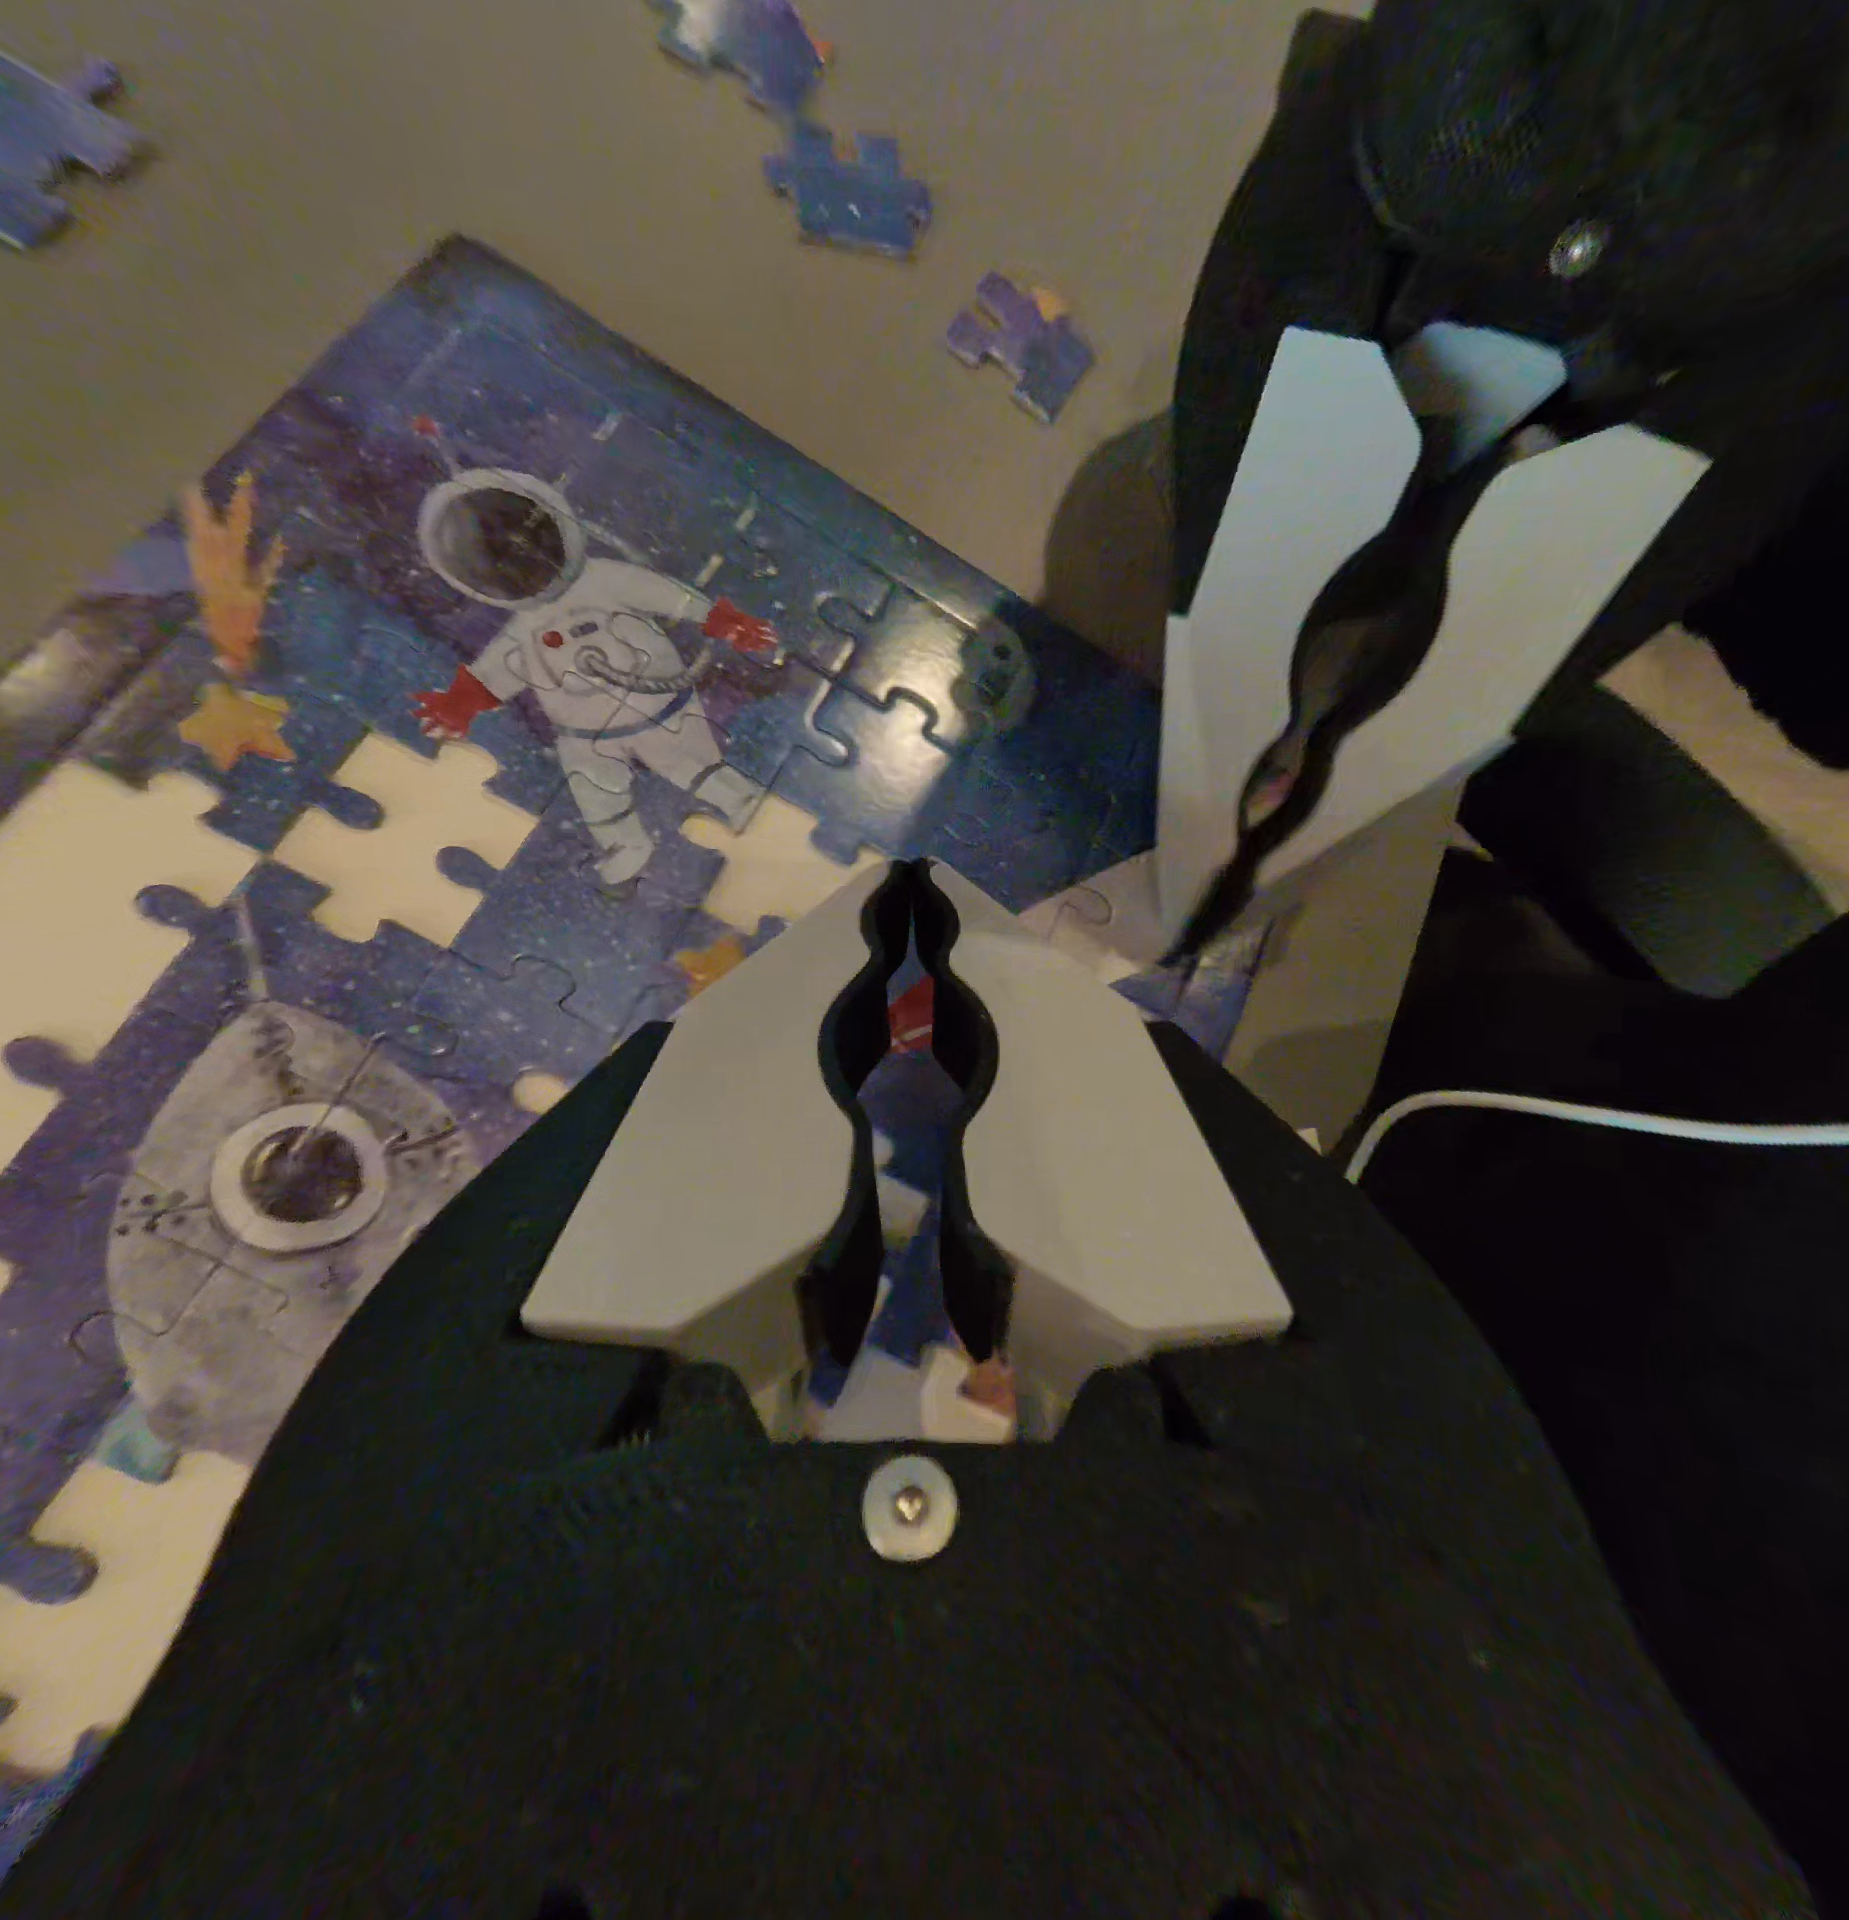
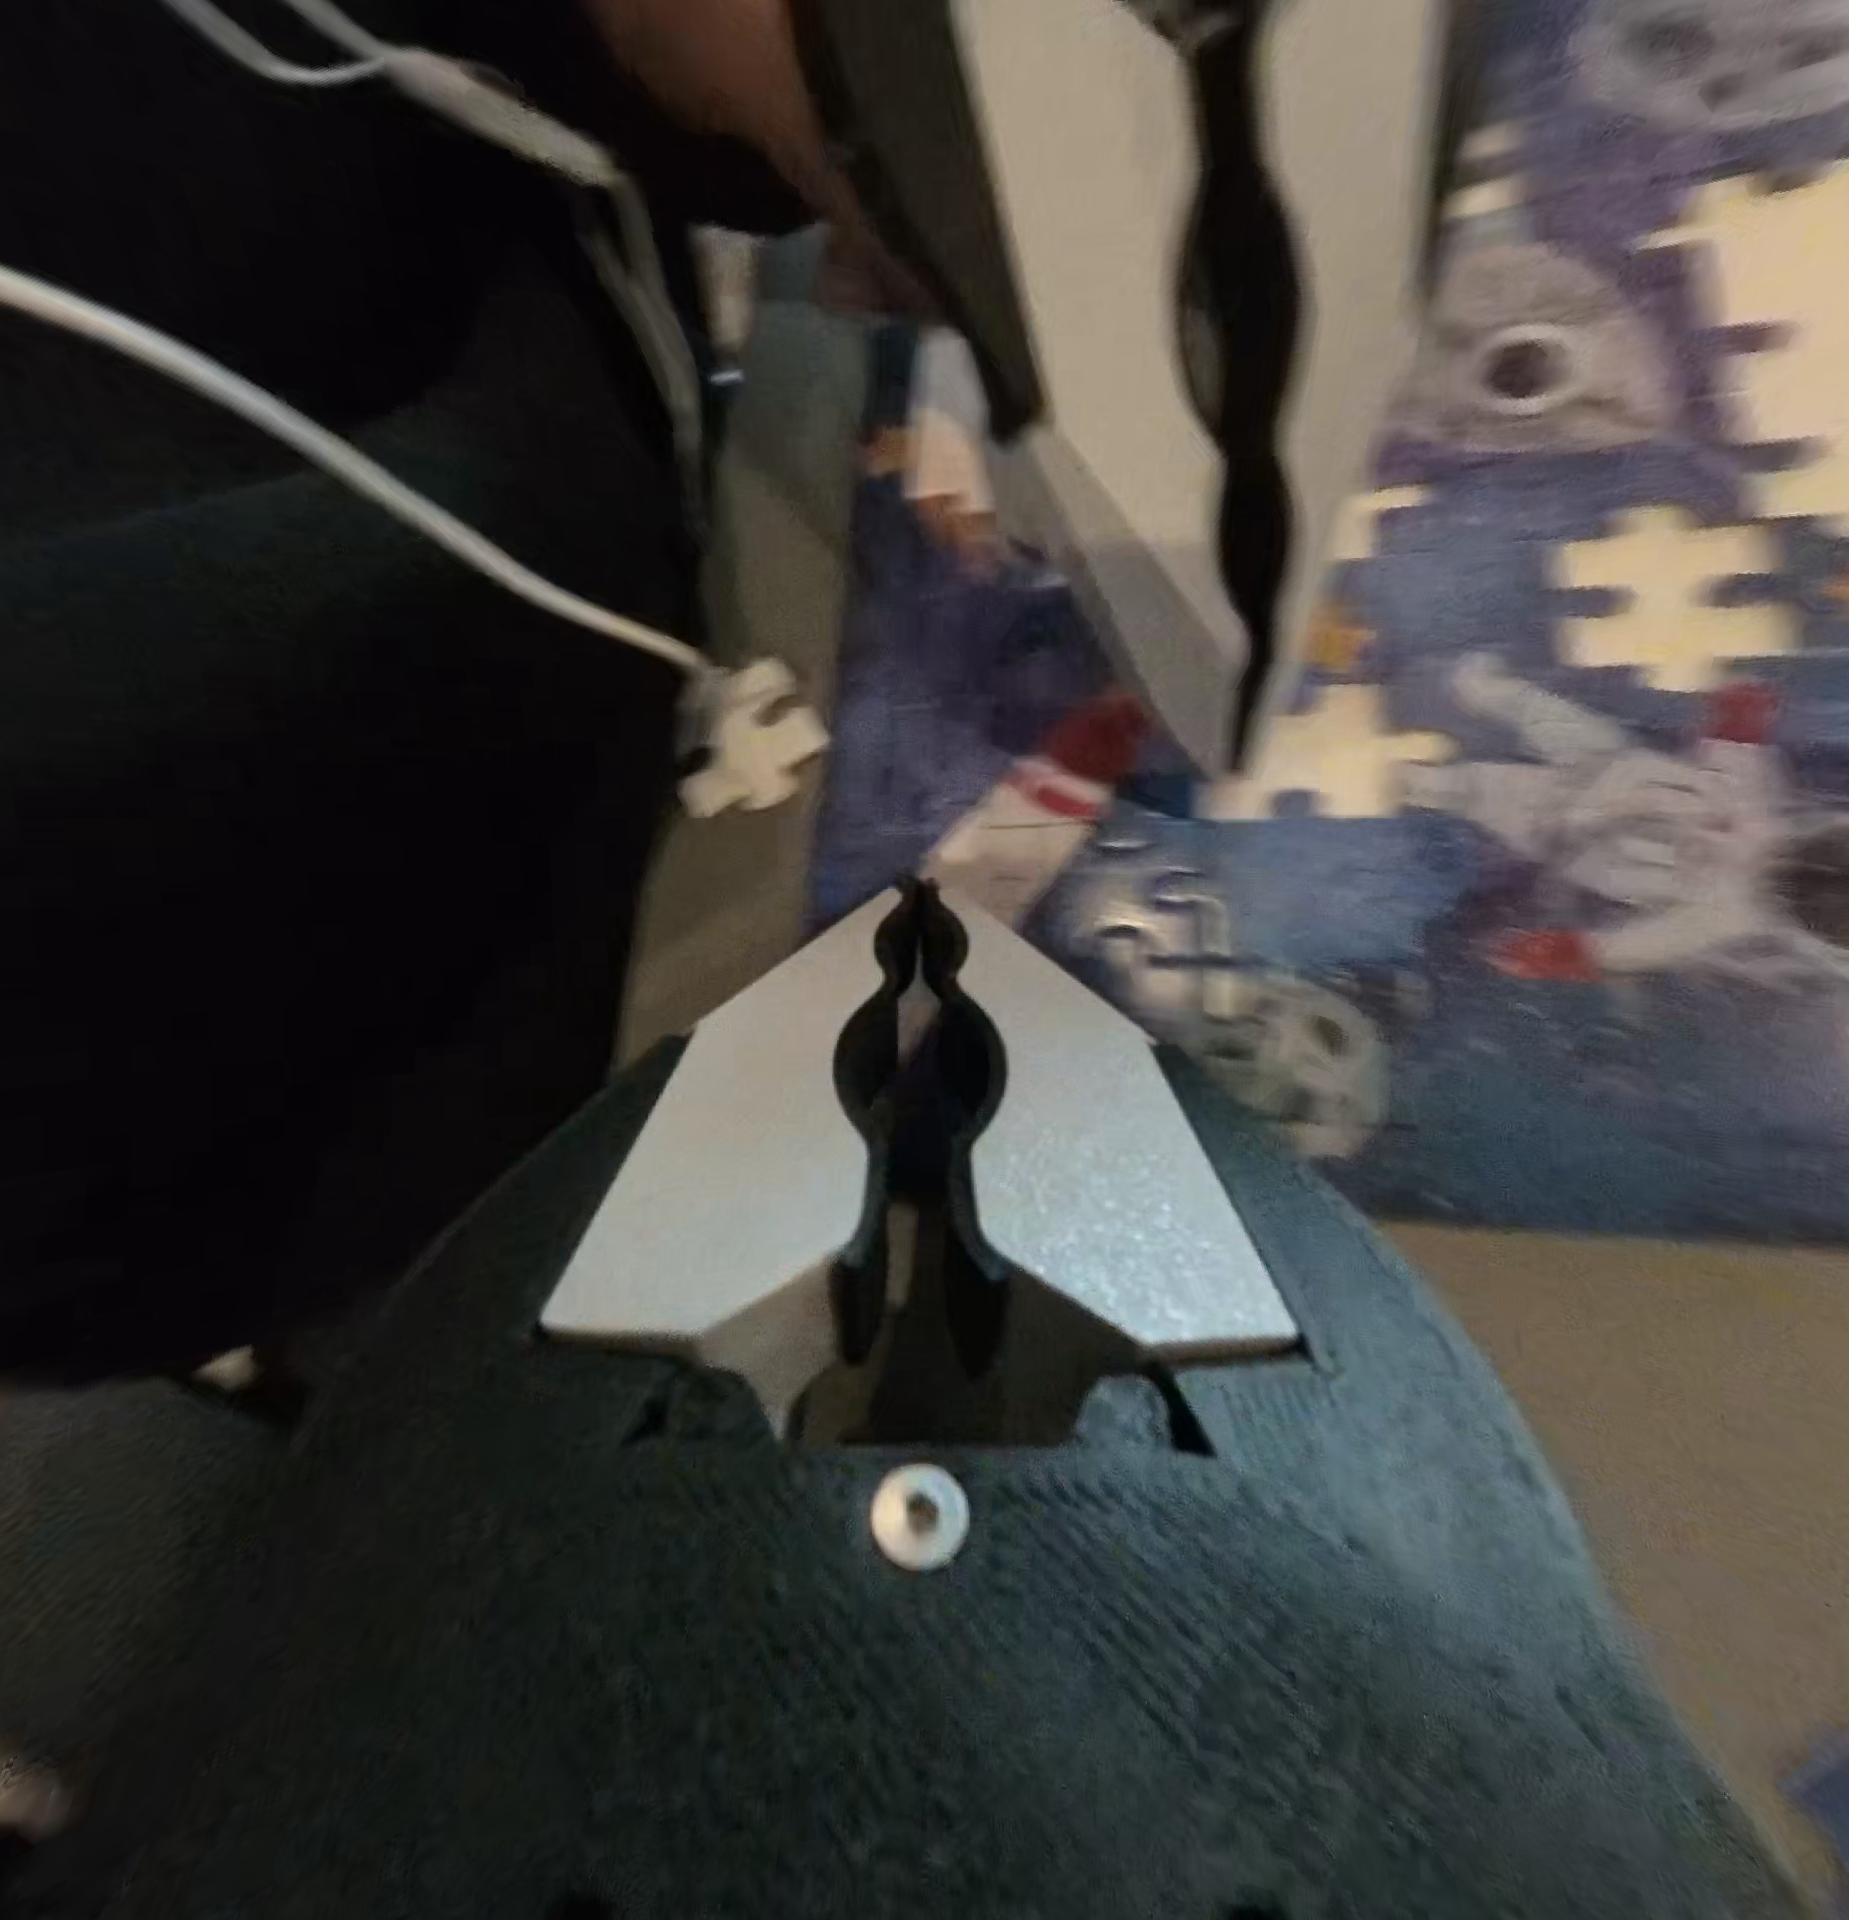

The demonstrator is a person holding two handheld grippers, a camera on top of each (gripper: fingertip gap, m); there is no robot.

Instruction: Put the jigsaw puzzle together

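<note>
A space-themed jigsaw puzzle (image 1: 546, 644) with an astronaut lies part-assembled on the tan table (image 1: 380, 135), with several piece-shaped gaps in it. My left gripper (image 1: 915, 875) is shut and empty, low over the puzzle's near right part. My right gripper (image 1: 1185, 940) comes in from the upper right, shut, its tips at the puzzle's right edge. In the blurred right wrist view, my right gripper (image 2: 920, 896) is shut near the puzzle (image 2: 1522, 935), and my left gripper (image 2: 1244, 743) points down beyond it.
Several loose blue pieces lie on the table beyond the puzzle (image 1: 847, 192) (image 1: 1024, 343) (image 1: 37, 145). A white face-down piece (image 2: 748, 748) lies by the puzzle's edge near a person's dark clothing (image 2: 276, 831). A white cable (image 1: 1574, 1112) runs across that clothing. My hands' fingertips stand some 5 cm from each other.
</note>
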